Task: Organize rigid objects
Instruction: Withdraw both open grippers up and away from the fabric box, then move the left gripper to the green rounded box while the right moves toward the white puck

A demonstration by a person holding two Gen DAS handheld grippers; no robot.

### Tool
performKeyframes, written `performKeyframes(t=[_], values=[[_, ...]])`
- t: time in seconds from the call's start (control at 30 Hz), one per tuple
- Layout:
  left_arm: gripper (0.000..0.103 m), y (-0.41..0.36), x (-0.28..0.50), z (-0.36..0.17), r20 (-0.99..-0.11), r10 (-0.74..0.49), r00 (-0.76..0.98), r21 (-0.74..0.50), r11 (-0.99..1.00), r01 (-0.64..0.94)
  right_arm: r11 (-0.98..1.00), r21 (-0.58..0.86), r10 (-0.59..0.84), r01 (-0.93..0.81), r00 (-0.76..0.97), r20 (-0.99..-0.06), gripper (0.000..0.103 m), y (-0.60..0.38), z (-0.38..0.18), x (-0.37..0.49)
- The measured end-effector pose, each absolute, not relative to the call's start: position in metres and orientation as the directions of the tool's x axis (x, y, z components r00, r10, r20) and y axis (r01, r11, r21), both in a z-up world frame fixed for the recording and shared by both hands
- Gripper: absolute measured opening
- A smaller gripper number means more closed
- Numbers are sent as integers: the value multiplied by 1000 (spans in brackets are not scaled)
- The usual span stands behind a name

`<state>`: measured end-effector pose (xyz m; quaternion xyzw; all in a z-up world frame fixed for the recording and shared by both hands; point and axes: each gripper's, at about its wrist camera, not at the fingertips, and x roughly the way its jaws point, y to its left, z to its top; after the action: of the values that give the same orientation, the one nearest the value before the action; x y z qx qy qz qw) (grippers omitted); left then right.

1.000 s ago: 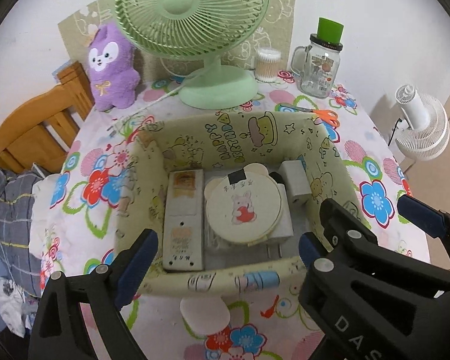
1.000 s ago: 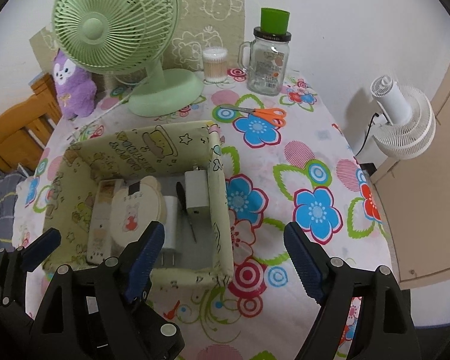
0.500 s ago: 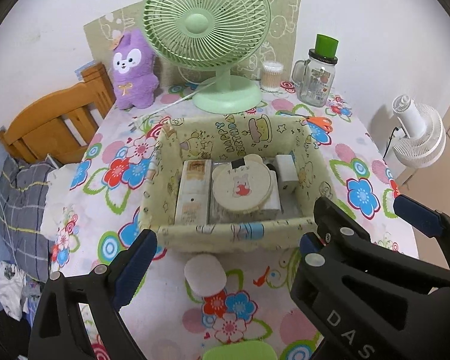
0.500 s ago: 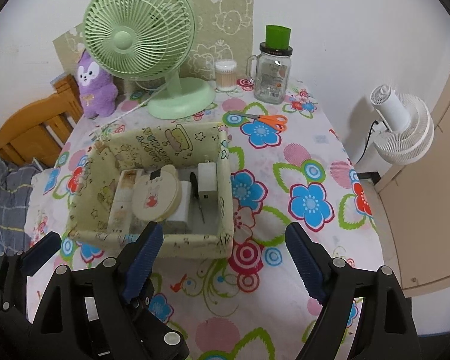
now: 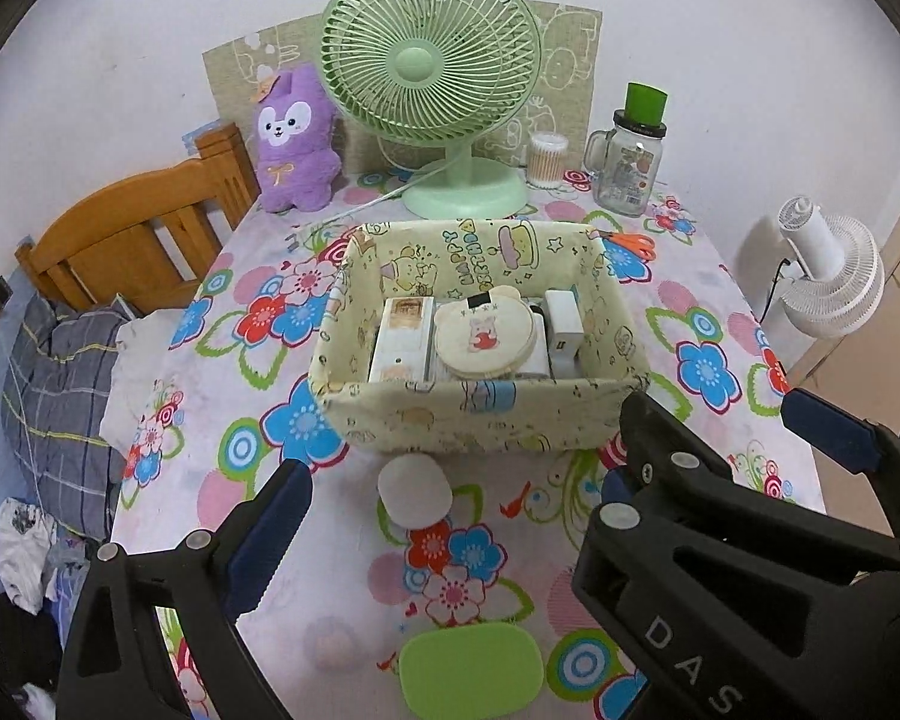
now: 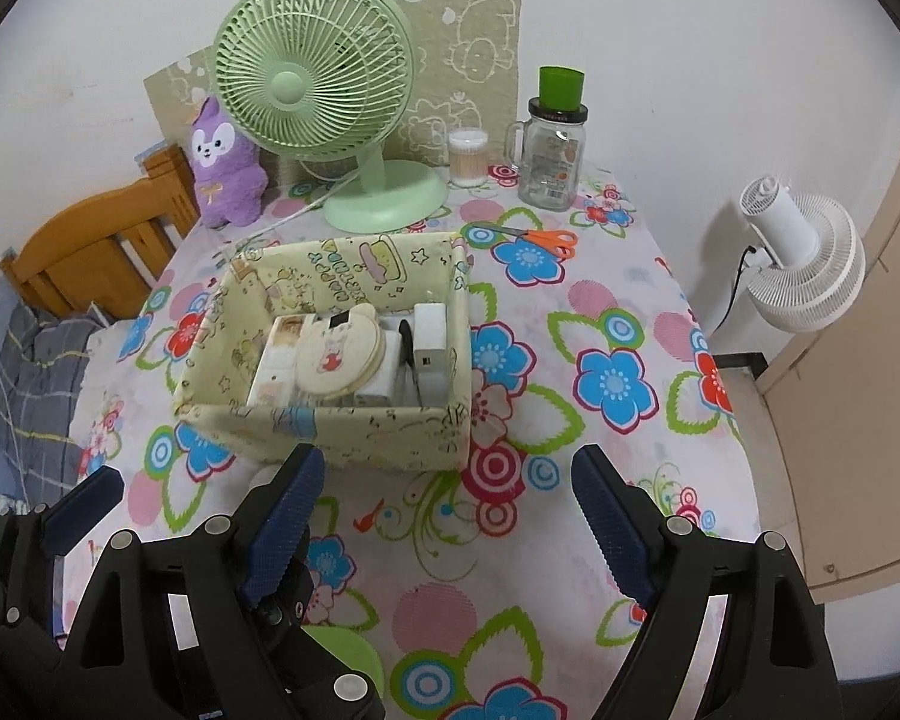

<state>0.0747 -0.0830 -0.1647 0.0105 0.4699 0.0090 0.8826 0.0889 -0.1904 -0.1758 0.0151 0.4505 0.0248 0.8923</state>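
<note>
A cream fabric storage box [image 5: 480, 420] [image 6: 354, 426] sits mid-table. Inside lie a white remote [image 5: 401, 341], a round bear-print case [image 5: 485, 339] [image 6: 337, 354] and a white charger [image 5: 563, 324] [image 6: 431, 336]. A small white round object [image 5: 414, 489] and a lime green case [image 5: 471, 675] lie on the cloth in front of the box. My left gripper [image 5: 450, 516] is open and empty, above the white round object. My right gripper [image 6: 444, 516] is open and empty, in front of the box's right corner.
A green desk fan [image 5: 432, 66], purple plush [image 5: 291, 144], cotton swab jar [image 5: 547, 159], glass mug jar [image 5: 627, 168] and orange scissors [image 6: 540, 237] stand behind the box. A wooden chair [image 5: 126, 228] is at left, a white floor fan [image 6: 801, 258] at right.
Both grippers have pulled back and up from the box. The white round object and the green case have come into view in front of it. Both stay open.
</note>
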Motion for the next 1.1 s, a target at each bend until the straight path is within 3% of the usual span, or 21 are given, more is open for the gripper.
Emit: performKeyframes(t=[0.73, 0.87, 1.1], values=[[103, -86, 30, -168, -821, 11, 570, 3, 1000, -15, 991, 52, 114, -121, 593, -797, 87, -188, -184, 50], [103, -87, 27, -176, -829, -2, 559, -14, 1000, -18, 989, 55, 125, -136, 585, -802, 94, -188, -192, 49], [103, -91, 27, -192, -840, 5, 543, -13, 999, -30, 986, 63, 142, -157, 564, -814, 95, -189, -210, 52]])
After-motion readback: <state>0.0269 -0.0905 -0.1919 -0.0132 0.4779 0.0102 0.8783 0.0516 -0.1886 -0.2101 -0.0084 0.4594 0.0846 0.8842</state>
